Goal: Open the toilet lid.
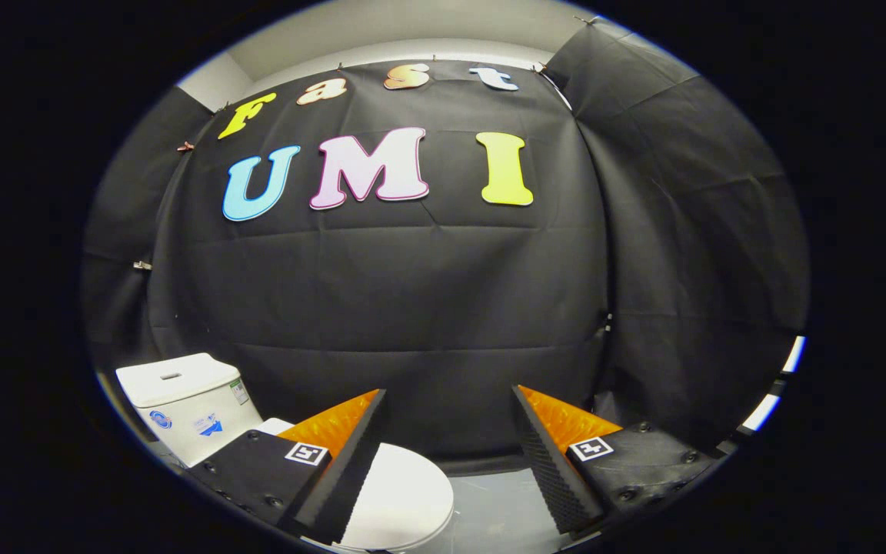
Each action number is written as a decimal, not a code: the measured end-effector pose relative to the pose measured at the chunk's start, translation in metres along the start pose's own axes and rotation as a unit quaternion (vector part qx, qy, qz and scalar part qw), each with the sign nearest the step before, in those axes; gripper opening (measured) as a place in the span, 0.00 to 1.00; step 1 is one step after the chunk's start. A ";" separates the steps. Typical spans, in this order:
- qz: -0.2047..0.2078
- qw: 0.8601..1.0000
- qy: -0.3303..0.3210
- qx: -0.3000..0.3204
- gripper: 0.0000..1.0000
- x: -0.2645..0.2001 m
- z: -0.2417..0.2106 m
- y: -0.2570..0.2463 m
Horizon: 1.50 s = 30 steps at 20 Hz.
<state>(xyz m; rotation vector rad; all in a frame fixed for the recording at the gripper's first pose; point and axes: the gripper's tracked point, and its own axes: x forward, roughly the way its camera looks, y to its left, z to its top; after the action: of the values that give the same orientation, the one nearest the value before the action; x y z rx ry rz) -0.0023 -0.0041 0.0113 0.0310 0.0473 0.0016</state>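
A white toilet stands low at the left, with its tank (185, 404) against the black cloth wall. Its lid (401, 496) lies flat and closed over the bowl, partly hidden behind my left finger (351, 462). My gripper (449, 396) hangs above the toilet, wide open, with nothing between its fingers. The lid's rounded front reaches into the gap between the fingers, well below their tips. The right finger (554, 462) is off to the lid's right, over the floor.
Black cloth walls close the booth behind and to the right. A pale grey floor (497, 508) shows right of the toilet bowl. A white strip (777, 392) runs along the right wall's lower edge.
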 end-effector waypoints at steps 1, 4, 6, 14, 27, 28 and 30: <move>-0.005 1.000 0.012 -0.003 0.98 -0.003 -0.009 -0.002; -0.006 0.999 0.031 -0.008 0.98 -0.016 -0.031 -0.002; -0.008 0.999 0.043 -0.005 0.99 -0.025 -0.048 -0.003; -0.029 0.988 0.140 0.064 0.99 -0.050 -0.145 -0.019; -0.014 0.902 0.309 0.302 0.88 -0.084 -0.272 0.004; -0.012 0.888 0.328 0.323 0.81 -0.090 -0.282 0.008; -0.001 0.867 0.335 0.369 0.74 -0.094 -0.289 0.017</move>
<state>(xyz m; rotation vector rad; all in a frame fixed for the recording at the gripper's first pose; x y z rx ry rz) -0.1094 0.0218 -0.2723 0.8037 0.7494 -0.0074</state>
